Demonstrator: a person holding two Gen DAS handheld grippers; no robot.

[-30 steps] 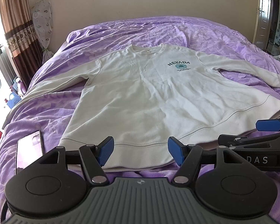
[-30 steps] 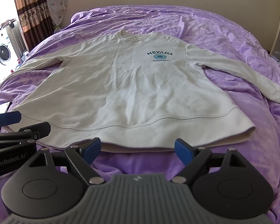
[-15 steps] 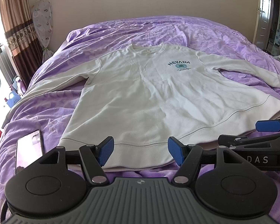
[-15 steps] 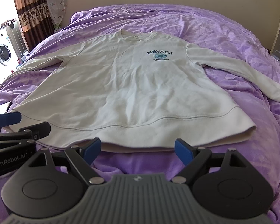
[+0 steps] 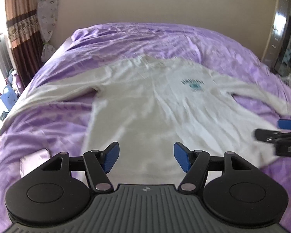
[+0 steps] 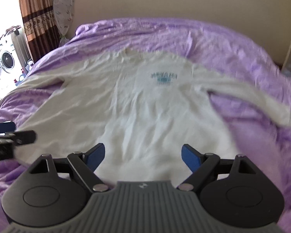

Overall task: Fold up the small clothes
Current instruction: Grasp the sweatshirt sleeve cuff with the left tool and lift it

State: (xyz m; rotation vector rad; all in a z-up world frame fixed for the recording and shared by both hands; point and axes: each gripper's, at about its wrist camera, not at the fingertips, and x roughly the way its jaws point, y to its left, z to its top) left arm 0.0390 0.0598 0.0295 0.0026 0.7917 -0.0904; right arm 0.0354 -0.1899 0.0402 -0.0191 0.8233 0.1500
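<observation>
Cream sweatshirt (image 5: 151, 112) lies flat, front up, on the purple bed (image 5: 126, 36), both sleeves spread out to the sides, collar toward the far wall. Chest print w/ teal lettering is blurred, can't read it. Left tongs (image 5: 145, 158) released, blue tips wide apart, hovering over the hem area near the shirt's left side, gripping nothing. Right tongs (image 6: 142, 156) also released, tips spread, above the lower middle of the shirt. Phone (image 5: 34, 160) rests on the bedspread just beside the left tongs. Curtain (image 6: 32, 17) at the far left.
</observation>
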